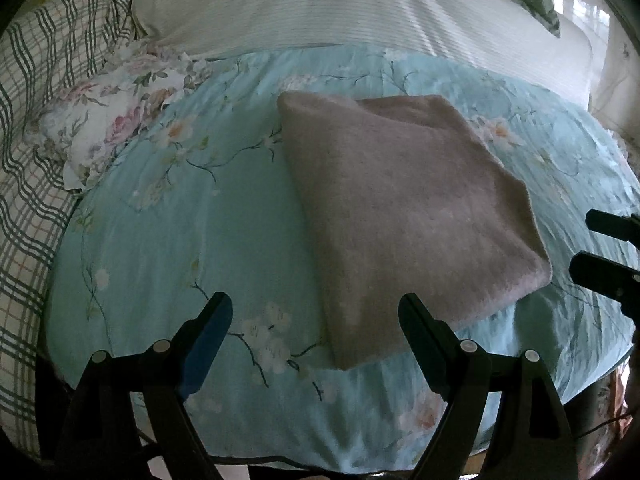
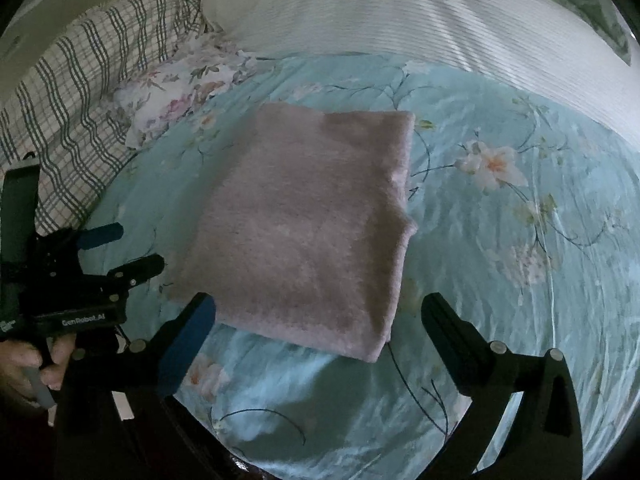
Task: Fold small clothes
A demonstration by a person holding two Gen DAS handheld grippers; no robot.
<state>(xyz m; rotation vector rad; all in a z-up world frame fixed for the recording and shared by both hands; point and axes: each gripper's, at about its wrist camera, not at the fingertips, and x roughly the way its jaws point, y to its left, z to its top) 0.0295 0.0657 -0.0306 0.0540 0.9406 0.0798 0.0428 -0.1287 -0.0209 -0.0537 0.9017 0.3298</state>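
Partly cut off at every edge by the fisheye rims, both views take in a bed where a pink garment (image 1: pixel 404 216) lies folded into a thick rectangle on a pale blue floral sheet (image 1: pixel 168 240). What kind of garment it is cannot be made out — no sleeve or collar shows. Its long axis runs from the near edge of the bed toward a white ribbed pillow (image 1: pixel 340 4) at the far side, slightly skewed. The left gripper (image 1: pixel 316 312) hovers with its jaws spread wide, holding nothing, the garment's near corner lying between and just beyond them. The right gripper (image 2: pixel 318 316) is likewise parted and empty, its tips on either side of the garment's near edge.

Only the right wrist view shows the whole left tool and the left hand (image 2: pixel 30 360) gripping its handle; the left wrist view catches just the right gripper's fingertips (image 1: pixel 596 272). A plaid cloth (image 1: pixel 28 128) and a floral pillow (image 1: pixel 116 120) lie at the left.
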